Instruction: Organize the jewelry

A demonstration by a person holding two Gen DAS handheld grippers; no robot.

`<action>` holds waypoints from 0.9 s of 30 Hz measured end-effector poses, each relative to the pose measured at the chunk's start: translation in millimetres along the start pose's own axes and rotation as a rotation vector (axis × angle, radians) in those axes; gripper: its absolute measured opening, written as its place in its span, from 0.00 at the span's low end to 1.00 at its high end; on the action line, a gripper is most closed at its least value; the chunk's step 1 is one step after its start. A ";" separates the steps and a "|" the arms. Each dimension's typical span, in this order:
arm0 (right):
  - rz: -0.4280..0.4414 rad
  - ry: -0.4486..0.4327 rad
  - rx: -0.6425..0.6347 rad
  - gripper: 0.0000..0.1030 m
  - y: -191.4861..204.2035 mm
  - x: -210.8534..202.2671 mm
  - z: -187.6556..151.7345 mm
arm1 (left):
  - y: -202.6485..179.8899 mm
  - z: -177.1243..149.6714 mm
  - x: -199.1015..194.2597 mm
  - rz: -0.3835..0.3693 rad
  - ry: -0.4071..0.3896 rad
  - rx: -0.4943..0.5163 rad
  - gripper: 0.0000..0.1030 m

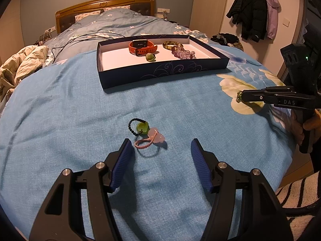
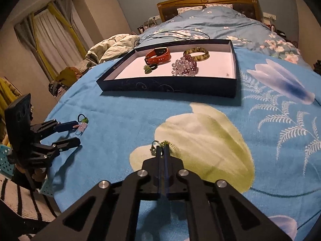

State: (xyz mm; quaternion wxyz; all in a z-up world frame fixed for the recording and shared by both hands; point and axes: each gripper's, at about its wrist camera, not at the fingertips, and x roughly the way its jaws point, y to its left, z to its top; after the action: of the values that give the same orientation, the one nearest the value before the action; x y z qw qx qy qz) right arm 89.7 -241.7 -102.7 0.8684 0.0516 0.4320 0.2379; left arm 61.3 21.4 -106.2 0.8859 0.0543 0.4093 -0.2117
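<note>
The navy tray (image 1: 164,71) sits on the bed's blue blanket (image 1: 70,110) toward the headboard, its low walls keeping the sorted pieces together: an orange watch (image 1: 142,47), a green charm (image 1: 150,57), a mottled bangle (image 1: 172,44) and purple bead bracelets (image 1: 183,53). The right gripper (image 2: 163,150) is pinched tight on a small gold-green trinket (image 2: 163,145), held just above the blanket near the bed's right edge, probably for carrying to the tray. The left gripper (image 1: 162,150) has its fingers spread wide, low over the blanket's near edge, framing the pink charm (image 1: 155,137) and the green pendant (image 1: 142,128) on its black cord, likely the next pick.
</note>
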 end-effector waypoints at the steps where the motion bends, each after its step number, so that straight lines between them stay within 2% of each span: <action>1: -0.006 -0.004 -0.006 0.01 1.1 -1.0 -0.1 | 0.3 -0.1 -0.2 0.001 0.000 0.000 0.59; 8: -0.062 -0.044 -0.105 0.00 22.2 -11.6 2.6 | -0.9 0.4 0.0 -0.001 -0.001 -0.002 0.59; 13: -0.026 -0.054 -0.131 0.00 33.3 -11.8 6.1 | -1.6 0.5 0.0 -0.002 0.001 0.001 0.58; 21: 0.013 -0.057 -0.084 0.00 32.7 -1.7 8.7 | -4.0 5.6 4.1 0.007 0.014 0.007 0.55; 27: 0.028 -0.067 -0.067 0.00 31.4 0.5 12.7 | -1.4 14.5 9.7 0.018 0.031 -0.019 0.33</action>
State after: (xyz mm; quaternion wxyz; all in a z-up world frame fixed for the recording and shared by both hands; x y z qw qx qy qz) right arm 88.3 -212.3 -85.9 0.8802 0.0365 0.3935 0.2627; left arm 76.4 13.0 -103.8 0.8818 0.0526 0.4243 -0.1990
